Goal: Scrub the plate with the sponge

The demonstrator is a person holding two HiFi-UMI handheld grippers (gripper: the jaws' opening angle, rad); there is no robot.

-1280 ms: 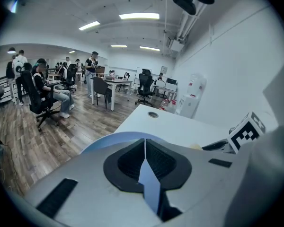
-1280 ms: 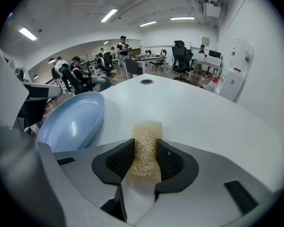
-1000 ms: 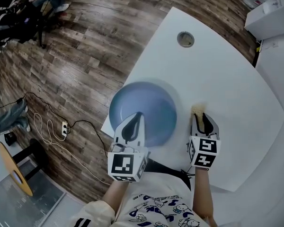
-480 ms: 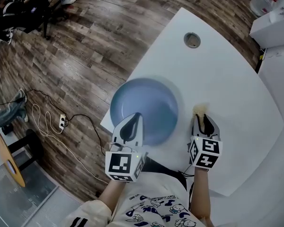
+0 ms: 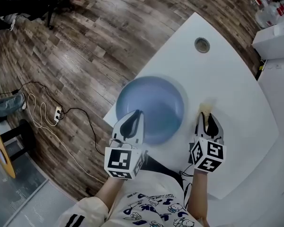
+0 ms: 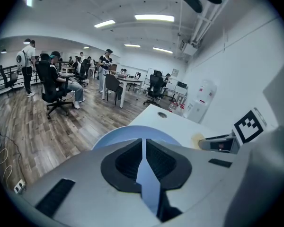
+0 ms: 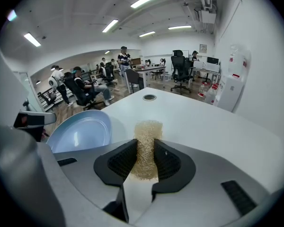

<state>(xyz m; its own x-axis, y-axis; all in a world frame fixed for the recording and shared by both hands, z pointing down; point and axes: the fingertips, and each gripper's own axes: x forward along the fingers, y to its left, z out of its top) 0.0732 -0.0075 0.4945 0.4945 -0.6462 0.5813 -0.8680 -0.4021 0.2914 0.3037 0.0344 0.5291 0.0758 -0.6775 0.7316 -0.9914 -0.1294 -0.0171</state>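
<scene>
Squeezed the right tool (image 7: 144, 144) further in on the sponge (image 7: 147, 129) just now, straw-coloured pad pinched between both jaws. Left the left tool (image 6: 144, 144) where it had been a second ago, clamped shut on the near rim of the plate (image 5: 154, 103).

Worked over a white counter (image 5: 227, 79) with a round grommet hole (image 5: 202, 45) towards its far edge. Looked down past its edge onto a wood-plank floor (image 5: 85, 41), with a cable (image 5: 78, 122) trailing across it to a power strip (image 5: 57, 113). Took in an open office behind: black office chairs (image 6: 54, 86), people (image 6: 104, 65) sitting and standing, strip lights (image 6: 154, 17) overhead.

Saw only bare pale-blue inside on the plate, sitting at the counter's near-left corner. Held the sponge just right of the plate and apart from it, over bare counter.
</scene>
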